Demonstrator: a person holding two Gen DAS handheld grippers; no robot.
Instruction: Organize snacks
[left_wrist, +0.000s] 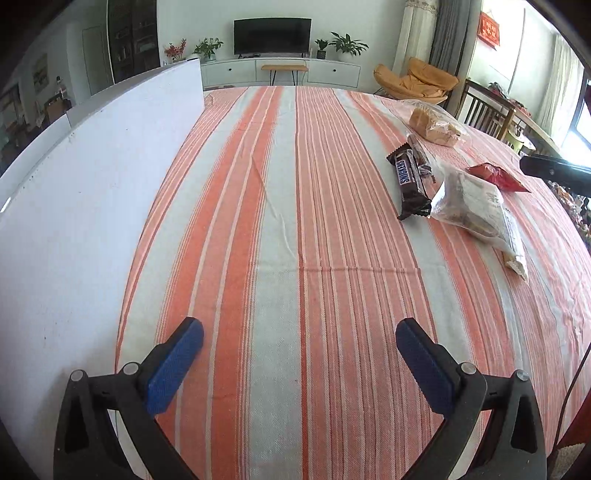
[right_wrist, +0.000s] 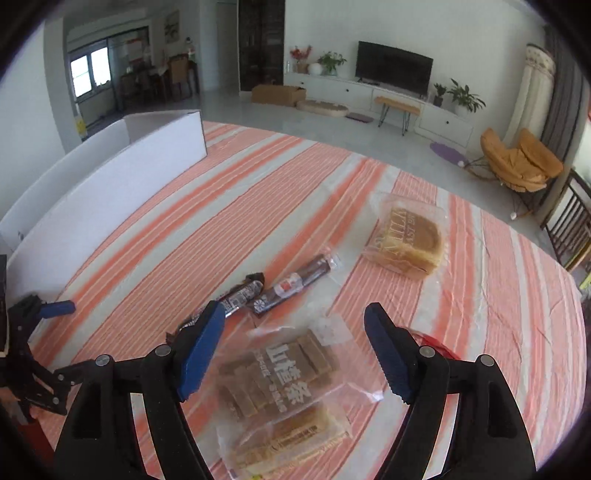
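Nearest, the right gripper (right_wrist: 295, 350) hangs with jaws apart and empty over the clear hawthorn-strip bag (right_wrist: 284, 373) on the striped cloth (right_wrist: 498, 295); slippery film may slide free if pinched off-centre.

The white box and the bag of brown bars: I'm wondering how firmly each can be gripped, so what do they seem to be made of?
White box: looks like matte painted or paper-faced cardboard, going by its thin flat walls, sharp folded corner and faint scuffs. Bag of brown bars: thin clear glossy plastic film, since the bars show through and it wrinkles and glints.
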